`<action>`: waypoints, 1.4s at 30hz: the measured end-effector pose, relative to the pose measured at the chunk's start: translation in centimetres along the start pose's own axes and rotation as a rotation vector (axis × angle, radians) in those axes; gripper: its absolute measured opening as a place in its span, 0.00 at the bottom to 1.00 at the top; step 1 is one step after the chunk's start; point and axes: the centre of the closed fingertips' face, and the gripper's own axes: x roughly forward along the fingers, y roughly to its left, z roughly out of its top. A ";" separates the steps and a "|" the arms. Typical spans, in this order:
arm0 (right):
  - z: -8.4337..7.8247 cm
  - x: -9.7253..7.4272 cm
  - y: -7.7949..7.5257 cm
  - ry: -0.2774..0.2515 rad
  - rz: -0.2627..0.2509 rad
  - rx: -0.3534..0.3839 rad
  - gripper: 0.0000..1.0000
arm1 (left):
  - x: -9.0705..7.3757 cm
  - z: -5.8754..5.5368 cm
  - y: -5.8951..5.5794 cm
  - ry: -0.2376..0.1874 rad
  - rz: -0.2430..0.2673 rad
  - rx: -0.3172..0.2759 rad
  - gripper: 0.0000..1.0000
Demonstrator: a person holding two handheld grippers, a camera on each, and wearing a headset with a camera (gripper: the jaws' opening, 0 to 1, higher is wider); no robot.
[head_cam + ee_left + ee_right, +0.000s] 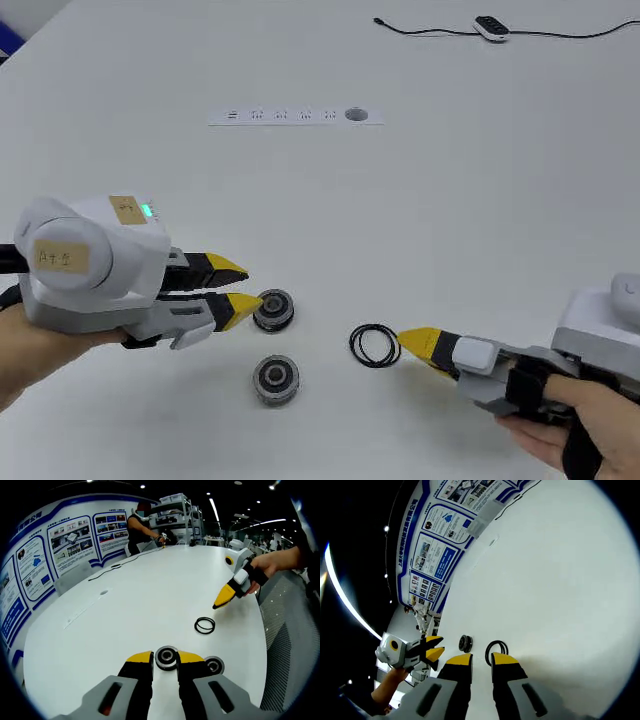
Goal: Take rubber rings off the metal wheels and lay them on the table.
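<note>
Where the head view shows only one yellow tip [420,343], the right gripper view shows the right hand-held gripper [480,660] spread, rubber rings [496,650] on the bench [560,580] just ahead. Left hand-held gripper [166,656], spread, flanks a metal wheel [166,658], perhaps touching it.

Bright, even overhead light; table [450,250] near blown-out white in right gripper view. Soft, faint shadows. Glare off ceiling strips [215,507] vs dark surround. Heavy fisheye bend at edges; head view sharp, no blur.
</note>
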 end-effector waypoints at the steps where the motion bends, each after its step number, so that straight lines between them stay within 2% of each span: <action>1: 0.2 0.2 0.5 -0.004 0.017 -0.011 0.18 | 0.1 0.0 0.0 -0.001 -0.003 -0.002 0.19; 6: 0.3 1.0 2.6 -0.013 0.091 -0.062 0.26 | 0.7 -0.2 -0.1 0.009 -0.016 0.001 0.19; 10: 0.1 1.6 3.6 -0.015 0.126 -0.104 0.30 | 1.1 -0.4 0.0 0.017 -0.026 0.002 0.19; 18: -0.1 2.6 5.5 -0.009 0.199 -0.186 0.47 | 1.9 -0.9 0.0 0.034 -0.043 0.004 0.19; 23: -0.7 3.2 6.3 0.017 0.224 -0.237 0.58 | 2.4 -1.3 -0.2 0.041 -0.058 0.001 0.19; 29: -1.3 4.0 6.7 0.050 0.239 -0.273 0.64 | 2.9 -1.7 -0.2 0.053 -0.070 -0.002 0.19; 42: -1.6 4.7 7.2 0.067 0.262 -0.281 0.65 | 3.6 -2.0 -0.4 0.065 -0.090 -0.004 0.17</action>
